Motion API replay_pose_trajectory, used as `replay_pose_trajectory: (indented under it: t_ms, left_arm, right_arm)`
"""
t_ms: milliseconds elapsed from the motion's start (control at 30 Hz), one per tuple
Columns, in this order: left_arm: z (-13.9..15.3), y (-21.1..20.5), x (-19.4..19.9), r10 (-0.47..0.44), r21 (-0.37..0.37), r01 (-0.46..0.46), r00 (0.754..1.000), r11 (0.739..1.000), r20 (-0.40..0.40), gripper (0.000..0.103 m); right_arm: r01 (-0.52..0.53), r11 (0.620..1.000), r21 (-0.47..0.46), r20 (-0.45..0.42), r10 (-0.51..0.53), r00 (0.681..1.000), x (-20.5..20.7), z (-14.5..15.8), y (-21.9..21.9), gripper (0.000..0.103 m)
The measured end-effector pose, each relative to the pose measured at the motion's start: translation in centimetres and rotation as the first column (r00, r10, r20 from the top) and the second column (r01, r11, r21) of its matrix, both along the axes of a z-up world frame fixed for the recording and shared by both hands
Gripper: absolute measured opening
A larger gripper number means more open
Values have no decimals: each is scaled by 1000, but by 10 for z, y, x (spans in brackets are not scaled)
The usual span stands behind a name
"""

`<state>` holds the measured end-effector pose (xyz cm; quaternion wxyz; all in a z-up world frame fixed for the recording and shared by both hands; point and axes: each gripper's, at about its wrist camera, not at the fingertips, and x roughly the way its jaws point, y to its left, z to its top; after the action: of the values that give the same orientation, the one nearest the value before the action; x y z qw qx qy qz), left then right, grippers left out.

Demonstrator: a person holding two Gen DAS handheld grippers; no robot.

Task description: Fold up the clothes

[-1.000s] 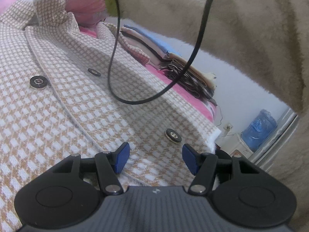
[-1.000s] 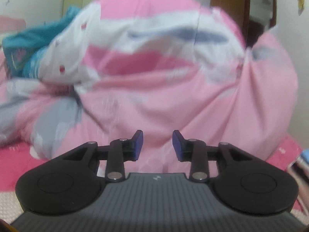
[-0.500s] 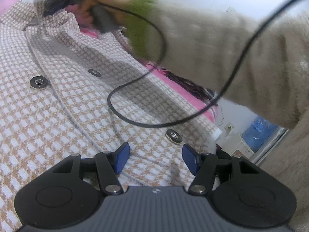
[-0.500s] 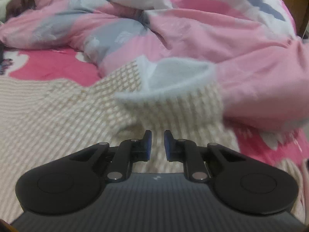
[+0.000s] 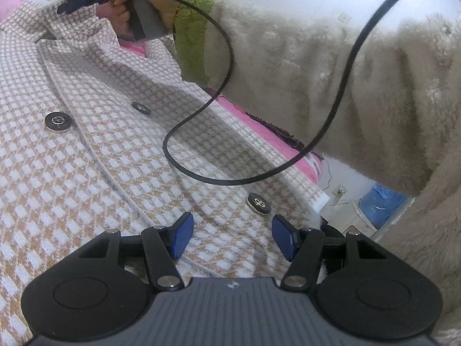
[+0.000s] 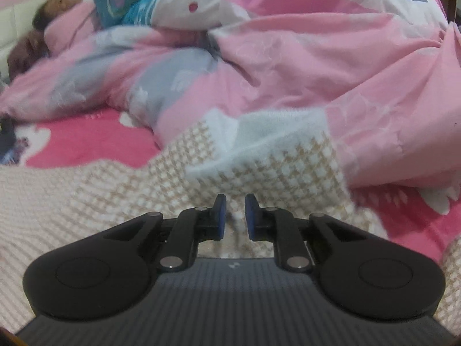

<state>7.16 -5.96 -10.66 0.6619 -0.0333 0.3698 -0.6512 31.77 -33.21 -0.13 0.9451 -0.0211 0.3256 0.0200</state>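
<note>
Folding had barely begun: the checked coat (image 5: 121, 155) lay spread flat on the bed. Left gripper (image 5: 229, 235) hovered spread at six o'clock; right gripper (image 6: 232, 216), jaws nearly together after closing, pinched nothing visible near the collar (image 6: 268, 150) at twelve.

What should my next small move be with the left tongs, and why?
Probably lower the left tongs and close them on the checked coat near its hem. They stand open above the fabric, gripping nothing, while the right tongs have just been closing at the collar; whether they pinch it is unclear. Folding likely needs both ends held.
</note>
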Motion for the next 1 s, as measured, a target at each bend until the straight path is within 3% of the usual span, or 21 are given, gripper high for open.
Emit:
replay_pose_trajectory:
  t_ms: [133, 300, 400, 533, 633, 733, 833, 900, 933, 1000]
  left_arm:
    - [0, -1, 1, -3, -2, 3, 1000, 1000, -1, 62]
    - [-1, 0, 2, -4, -5, 4, 1000, 1000, -11, 62]
    - [-1, 1, 1, -4, -5, 4, 1000, 1000, -11, 62]
    - [-1, 2, 2, -4, -5, 4, 1000, 1000, -16, 62]
    - [0, 3, 2, -5, -5, 5, 1000, 1000, -15, 62]
    - [0, 3, 3, -6, -8, 6, 1000, 1000, -22, 62]
    - [0, 3, 4, -9, -11, 9, 999, 1000, -31, 62]
    - [0, 3, 6, -11, -14, 11, 999, 1000, -36, 62]
    - [0, 3, 6, -12, -16, 12, 999, 1000, -39, 62]
    - [0, 4, 7, -14, -18, 13, 999, 1000, -46, 62]
  right_arm:
    - [84, 996, 21, -5, -84, 996, 33, -2, -8, 13]
    - [120, 989, 87, 5, -121, 993, 28, 16, -23, 14]
    - [148, 982, 115, 105, -160, 981, -33, 57, -46, 24]
    - [257, 961, 103, 66, -264, 962, -83, 74, -86, 24]
    - [295, 947, 129, -70, -289, 955, -85, 47, -99, 24]
    - [251, 955, 157, -159, -226, 961, -70, 7, -88, 24]
    - [204, 969, 136, -193, -176, 965, -48, -26, -74, 21]
    - [238, 970, 44, -208, -224, 952, -27, -46, -78, 22]
    - [270, 962, 41, -209, -256, 944, -18, -53, -87, 27]
    - [330, 931, 158, -192, -299, 935, -10, -56, -111, 27]
